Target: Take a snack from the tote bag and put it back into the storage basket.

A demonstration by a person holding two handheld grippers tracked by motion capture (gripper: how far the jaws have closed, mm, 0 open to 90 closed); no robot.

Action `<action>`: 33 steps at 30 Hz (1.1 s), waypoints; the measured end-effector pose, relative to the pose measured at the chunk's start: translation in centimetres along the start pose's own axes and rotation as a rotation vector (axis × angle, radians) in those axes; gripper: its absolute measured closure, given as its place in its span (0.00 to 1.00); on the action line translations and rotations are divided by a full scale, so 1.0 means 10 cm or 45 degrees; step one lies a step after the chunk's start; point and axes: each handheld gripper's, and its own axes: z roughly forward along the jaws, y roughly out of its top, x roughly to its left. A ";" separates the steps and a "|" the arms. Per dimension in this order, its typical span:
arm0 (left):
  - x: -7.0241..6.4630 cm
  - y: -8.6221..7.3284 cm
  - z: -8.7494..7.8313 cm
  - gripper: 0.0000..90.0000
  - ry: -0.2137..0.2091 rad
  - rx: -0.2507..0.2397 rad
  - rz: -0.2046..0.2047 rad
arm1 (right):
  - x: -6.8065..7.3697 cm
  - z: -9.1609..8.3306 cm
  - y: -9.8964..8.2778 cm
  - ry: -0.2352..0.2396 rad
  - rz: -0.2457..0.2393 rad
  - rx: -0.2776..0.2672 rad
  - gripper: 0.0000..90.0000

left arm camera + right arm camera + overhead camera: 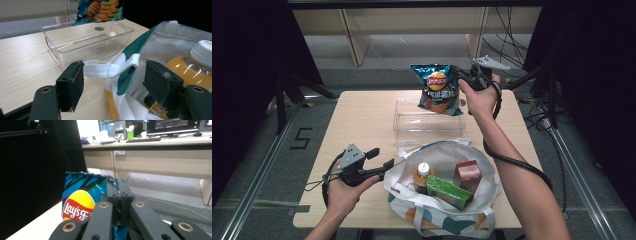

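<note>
Right tool (463, 76): clenched on top corner of blue foil crisp bag with red-and-yellow logo (438, 88); bag held aloft over far end of clear plastic rectangular tray (412, 121), mid-counter.

Left tool (380, 159): released, jaws apart either side of white fabric handle (110, 69) of white-and-green cloth tote bag (439, 212), near edge of pale wooden counter (357, 115).

Inside tote: orange-juice bottle with white cap (423, 175), green carton (449, 192), brown box (468, 175).

"Lay's" logo on the chip bag (80, 202); "5" mark on the floor (301, 138)
</note>
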 end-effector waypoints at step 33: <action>0.00 -0.01 -0.01 0.35 0.002 0.007 -0.013 | -0.03 0.18 -0.15 -0.016 0.028 0.067 1.00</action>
